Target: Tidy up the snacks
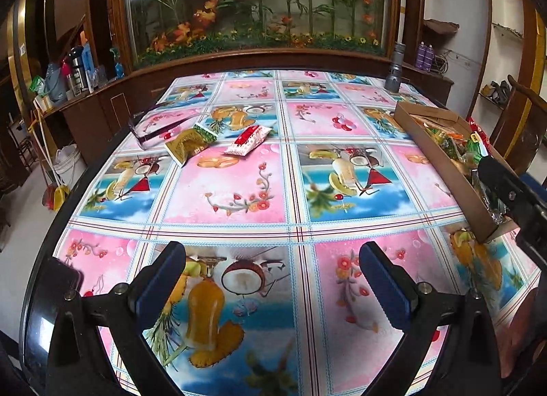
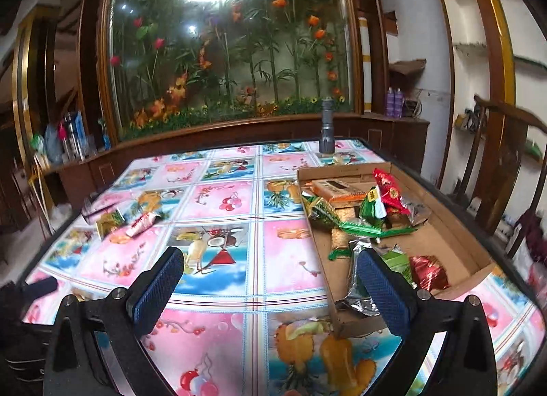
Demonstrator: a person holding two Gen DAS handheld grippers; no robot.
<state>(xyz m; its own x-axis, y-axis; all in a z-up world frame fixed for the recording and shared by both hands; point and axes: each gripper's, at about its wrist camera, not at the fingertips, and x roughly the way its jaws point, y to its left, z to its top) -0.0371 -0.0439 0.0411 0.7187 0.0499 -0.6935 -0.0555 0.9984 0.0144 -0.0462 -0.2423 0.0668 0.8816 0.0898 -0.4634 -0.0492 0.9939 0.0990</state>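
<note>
Left wrist: table (image 1: 239, 191) in fruit-print cloth | box (image 2: 454, 242) of snacks at right edge | gold packet (image 1: 189, 145) and red packet (image 1: 248, 139) touching, toward far-left corner | left gripper (image 1: 271, 280) wide, empty | right gripper (image 2: 270, 285) wide, empty, at box's near-left corner

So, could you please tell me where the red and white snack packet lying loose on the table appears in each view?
Left wrist: red and white snack packet, upper centre, right of the gold-green packet.
Right wrist: far left, blurred, again right of the gold-green packet.
Shared landmark: the grey flashlight at the table's far edge.
</note>
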